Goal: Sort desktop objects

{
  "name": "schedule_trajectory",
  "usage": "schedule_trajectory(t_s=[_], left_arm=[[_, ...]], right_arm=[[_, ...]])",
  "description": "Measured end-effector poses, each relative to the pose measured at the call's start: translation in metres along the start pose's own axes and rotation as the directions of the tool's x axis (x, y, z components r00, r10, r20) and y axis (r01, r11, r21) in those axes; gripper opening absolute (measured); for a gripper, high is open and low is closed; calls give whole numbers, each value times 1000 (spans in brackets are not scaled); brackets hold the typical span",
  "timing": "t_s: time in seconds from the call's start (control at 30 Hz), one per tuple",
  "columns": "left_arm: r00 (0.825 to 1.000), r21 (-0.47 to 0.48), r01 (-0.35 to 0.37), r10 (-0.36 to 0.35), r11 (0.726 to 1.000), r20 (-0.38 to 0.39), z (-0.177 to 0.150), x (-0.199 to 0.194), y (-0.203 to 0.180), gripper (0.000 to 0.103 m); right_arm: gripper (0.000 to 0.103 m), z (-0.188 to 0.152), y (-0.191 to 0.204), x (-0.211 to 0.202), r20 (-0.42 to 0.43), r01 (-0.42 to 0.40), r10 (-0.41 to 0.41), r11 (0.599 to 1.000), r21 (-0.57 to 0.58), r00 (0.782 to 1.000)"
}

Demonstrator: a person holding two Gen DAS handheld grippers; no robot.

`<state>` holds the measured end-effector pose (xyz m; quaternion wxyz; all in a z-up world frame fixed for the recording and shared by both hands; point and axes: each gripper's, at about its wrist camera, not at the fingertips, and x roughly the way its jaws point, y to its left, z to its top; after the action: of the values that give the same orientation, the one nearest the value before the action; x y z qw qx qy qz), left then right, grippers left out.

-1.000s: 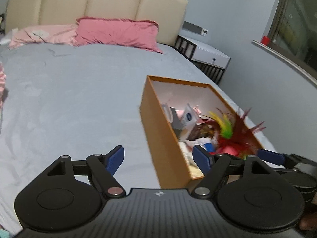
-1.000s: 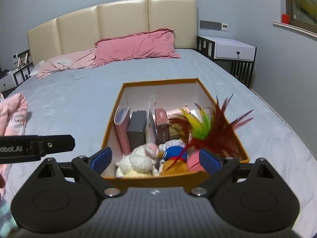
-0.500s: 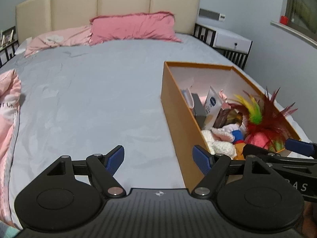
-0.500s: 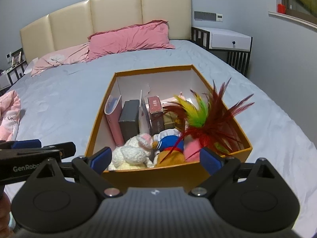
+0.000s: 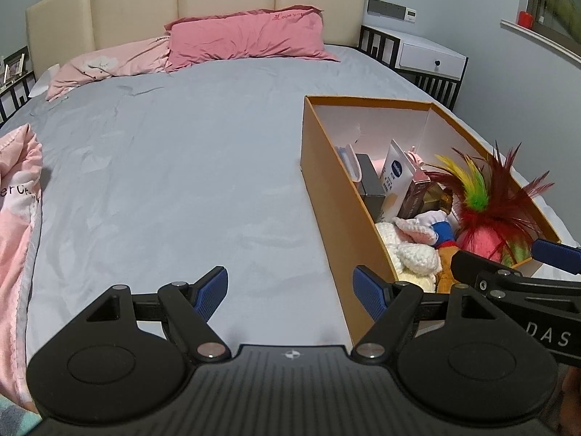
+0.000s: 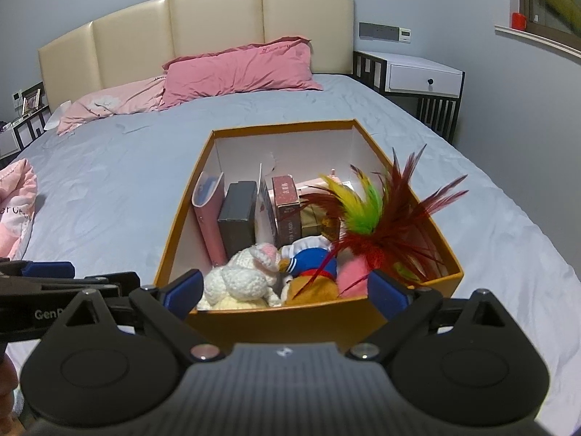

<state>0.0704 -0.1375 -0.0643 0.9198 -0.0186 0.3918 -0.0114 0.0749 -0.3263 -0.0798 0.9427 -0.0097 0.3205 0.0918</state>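
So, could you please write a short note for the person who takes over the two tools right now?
Left tool: open, holds nothing, over the grey bed sheet to the left of the box.
Right tool: open, holds nothing, at the near edge of the box.
The orange box stands on the bed. Inside: a pink case, a dark box and a red card box upright in a row; in front a white knitted toy, a sailor duck toy and a feather toy.
Done: all visible items are in the box.
Left: nothing is visible loose on the sheet; check outside the view.
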Motion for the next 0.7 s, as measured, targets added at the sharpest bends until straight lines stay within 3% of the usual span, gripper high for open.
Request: schedule_trajectory(t_s=[0.7], left_arm=[[1000, 14, 3, -3, 1000, -7, 1, -3, 2, 89]], right_arm=[[98, -2, 3, 0, -3, -1, 1, 1000, -13, 1000]])
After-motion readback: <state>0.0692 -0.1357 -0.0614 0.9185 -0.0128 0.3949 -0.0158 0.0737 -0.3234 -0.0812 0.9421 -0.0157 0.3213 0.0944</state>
